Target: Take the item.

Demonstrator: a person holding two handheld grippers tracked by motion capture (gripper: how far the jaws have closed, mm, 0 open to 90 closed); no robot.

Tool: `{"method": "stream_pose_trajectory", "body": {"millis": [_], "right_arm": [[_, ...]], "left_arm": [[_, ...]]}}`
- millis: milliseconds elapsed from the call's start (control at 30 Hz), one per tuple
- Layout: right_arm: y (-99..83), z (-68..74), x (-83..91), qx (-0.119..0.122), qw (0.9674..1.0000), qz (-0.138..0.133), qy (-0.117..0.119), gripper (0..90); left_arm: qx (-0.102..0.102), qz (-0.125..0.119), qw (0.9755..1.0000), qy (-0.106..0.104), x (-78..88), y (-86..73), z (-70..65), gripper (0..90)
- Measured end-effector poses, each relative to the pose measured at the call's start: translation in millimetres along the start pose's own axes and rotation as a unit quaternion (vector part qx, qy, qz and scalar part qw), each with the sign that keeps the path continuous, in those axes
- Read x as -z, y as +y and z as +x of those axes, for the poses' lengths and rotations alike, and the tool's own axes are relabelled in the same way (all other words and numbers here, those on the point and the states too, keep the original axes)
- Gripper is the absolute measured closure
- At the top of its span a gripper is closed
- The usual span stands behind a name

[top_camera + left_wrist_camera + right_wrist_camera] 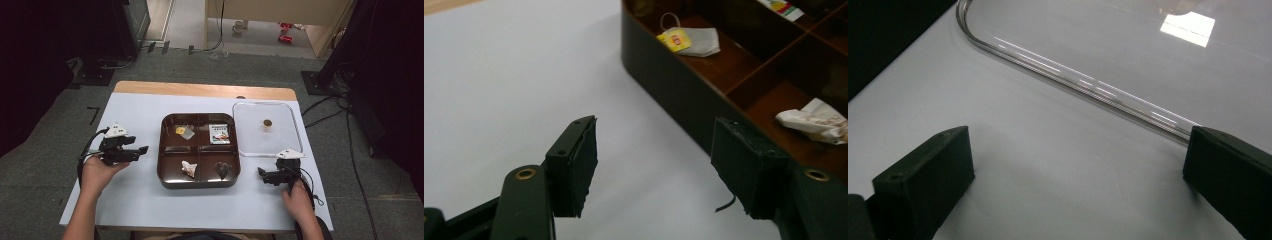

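Note:
A dark brown four-compartment tray sits mid-table. Its far left cell holds a tea bag with a yellow tag. The far right cell holds a small printed packet. A crumpled white wrapper lies in the near left cell, and a dark heart-shaped item in the near right. My left gripper hovers left of the tray wall, open and empty. My right gripper rests right of the tray, open, with bare table between its pads.
A clear lid with a small brown knob lies flat to the right of the tray, its rim just beyond my right gripper. The white table top ends at a wooden strip at the far edge. Cables run on the floor.

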State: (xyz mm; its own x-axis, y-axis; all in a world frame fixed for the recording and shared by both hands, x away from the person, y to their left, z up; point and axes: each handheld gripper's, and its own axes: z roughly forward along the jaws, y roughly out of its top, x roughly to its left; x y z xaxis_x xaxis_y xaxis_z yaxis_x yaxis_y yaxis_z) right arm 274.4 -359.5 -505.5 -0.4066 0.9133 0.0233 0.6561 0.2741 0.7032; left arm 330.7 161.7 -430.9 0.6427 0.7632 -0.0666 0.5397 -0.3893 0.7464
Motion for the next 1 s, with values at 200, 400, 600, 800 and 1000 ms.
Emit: {"method": "stream_pose_trajectory", "body": {"millis": [200, 400, 600, 800, 1000], "right_arm": [[0.0, -0.1, 0.0, 0.0, 1.0, 0.0, 0.0, 0.0], [0.0, 0.0, 0.0, 0.0, 1.0, 0.0, 0.0, 0.0], [0.0, -0.1, 0.0, 0.0, 1.0, 0.0, 0.0, 0.0], [0.0, -0.1, 0.0, 0.0, 1.0, 0.0, 0.0, 0.0], [0.0, -0.1, 0.0, 0.0, 1.0, 0.0, 0.0, 0.0]], "left_arm": [[-0.016, -0.001, 0.9997, -0.017, -2.6, 7.4, -12.5, 35.6], [-0.024, -0.004, 0.9994, -0.024, -4.9, 14.2, -25.5, 33.2], [-0.031, -0.015, 0.9983, -0.047, -5.9, 18.6, -34.8, 33.3], [-0.041, -0.017, 0.9971, -0.062, -9.9, 21.2, -43.1, 31.8], [-0.057, -0.01, 0.996, -0.068, -17.0, 23.2, -53.4, 32.2]]}}
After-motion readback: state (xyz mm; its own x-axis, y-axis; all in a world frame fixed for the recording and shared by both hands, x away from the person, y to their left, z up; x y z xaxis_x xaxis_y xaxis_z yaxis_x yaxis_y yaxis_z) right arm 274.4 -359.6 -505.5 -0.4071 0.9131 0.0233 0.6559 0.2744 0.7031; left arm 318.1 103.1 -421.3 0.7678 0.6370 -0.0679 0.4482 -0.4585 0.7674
